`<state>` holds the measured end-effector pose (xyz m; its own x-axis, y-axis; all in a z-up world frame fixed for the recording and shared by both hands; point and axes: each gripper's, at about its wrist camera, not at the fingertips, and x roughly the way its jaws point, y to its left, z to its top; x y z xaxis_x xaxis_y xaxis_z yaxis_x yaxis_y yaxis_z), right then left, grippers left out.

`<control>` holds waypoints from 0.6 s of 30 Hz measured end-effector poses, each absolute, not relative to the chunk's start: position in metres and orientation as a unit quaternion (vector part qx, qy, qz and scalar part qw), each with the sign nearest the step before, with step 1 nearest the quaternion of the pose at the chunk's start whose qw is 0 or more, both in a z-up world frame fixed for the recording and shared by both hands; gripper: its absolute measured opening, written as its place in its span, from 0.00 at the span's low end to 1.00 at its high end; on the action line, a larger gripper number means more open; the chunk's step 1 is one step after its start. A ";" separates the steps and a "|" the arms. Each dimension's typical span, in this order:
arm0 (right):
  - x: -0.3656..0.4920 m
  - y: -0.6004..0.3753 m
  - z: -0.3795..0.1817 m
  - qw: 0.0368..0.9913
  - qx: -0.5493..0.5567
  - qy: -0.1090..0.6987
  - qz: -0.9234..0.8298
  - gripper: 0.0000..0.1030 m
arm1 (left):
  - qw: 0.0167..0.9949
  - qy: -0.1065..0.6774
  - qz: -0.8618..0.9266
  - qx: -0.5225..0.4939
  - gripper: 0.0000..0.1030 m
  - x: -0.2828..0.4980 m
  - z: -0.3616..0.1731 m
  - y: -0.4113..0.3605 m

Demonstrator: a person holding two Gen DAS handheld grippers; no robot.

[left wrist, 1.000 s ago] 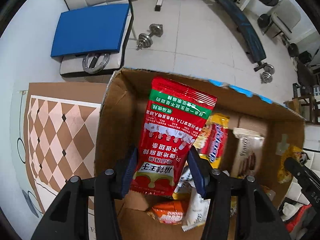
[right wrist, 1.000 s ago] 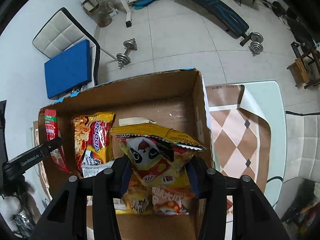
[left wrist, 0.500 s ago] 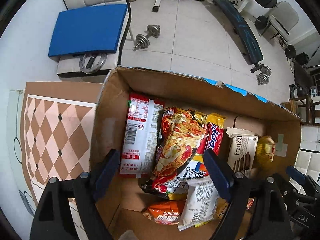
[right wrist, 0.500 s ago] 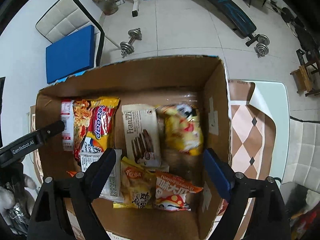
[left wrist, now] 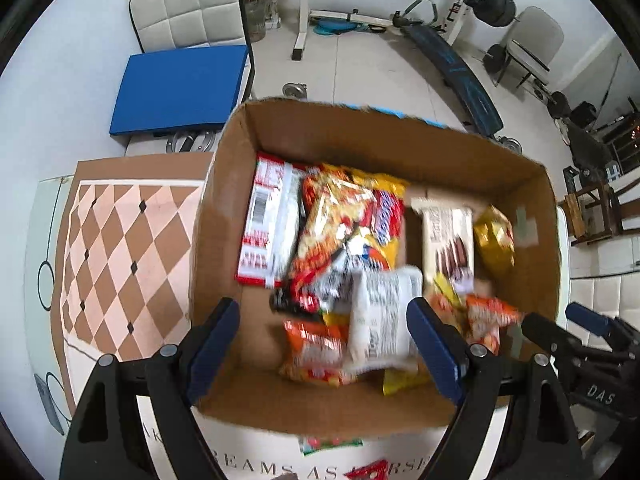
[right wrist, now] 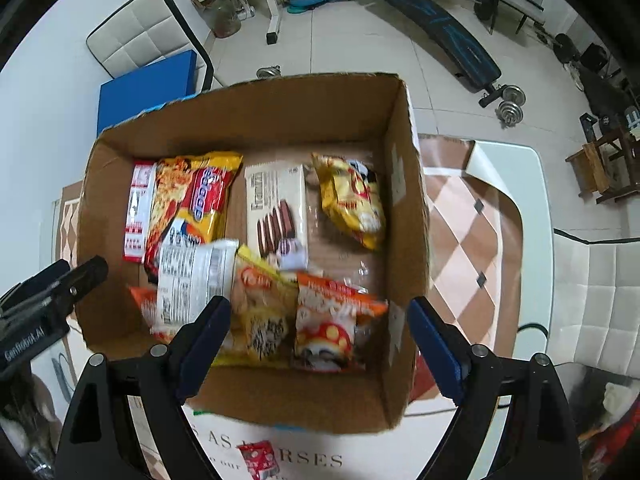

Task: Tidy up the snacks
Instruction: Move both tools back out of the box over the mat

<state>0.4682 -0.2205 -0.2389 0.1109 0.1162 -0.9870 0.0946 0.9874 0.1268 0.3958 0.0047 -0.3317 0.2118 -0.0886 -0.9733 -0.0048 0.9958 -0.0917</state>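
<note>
Now both grippers, left (left wrist: pixel 322 344) and right (right wrist: pixel 320 342), hang with fingers apart, empty, over the cardboard box (right wrist: pixel 404 184); next, probably the small red packet (right wrist: pixel 258 458) on the surface.

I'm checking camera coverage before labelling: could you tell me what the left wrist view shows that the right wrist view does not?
Only the left wrist view shows the gold packet from its plain side and a green-edged packet below the box. Only the right wrist view shows a small red packet lying outside the box. Both show the cardboard box and the biscuit pack, with the left gripper and right gripper open and empty.
</note>
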 end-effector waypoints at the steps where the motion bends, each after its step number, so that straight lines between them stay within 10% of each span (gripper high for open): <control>1: 0.461 -0.220 -0.236 0.744 0.076 0.664 0.007 0.89 | 0.779 0.625 -0.027 -0.037 0.83 0.390 -0.330 0.003; 18: 0.350 -0.206 -0.156 0.807 0.055 0.588 0.011 0.94 | 0.849 0.527 -0.029 -0.026 0.97 0.275 -0.250 -0.006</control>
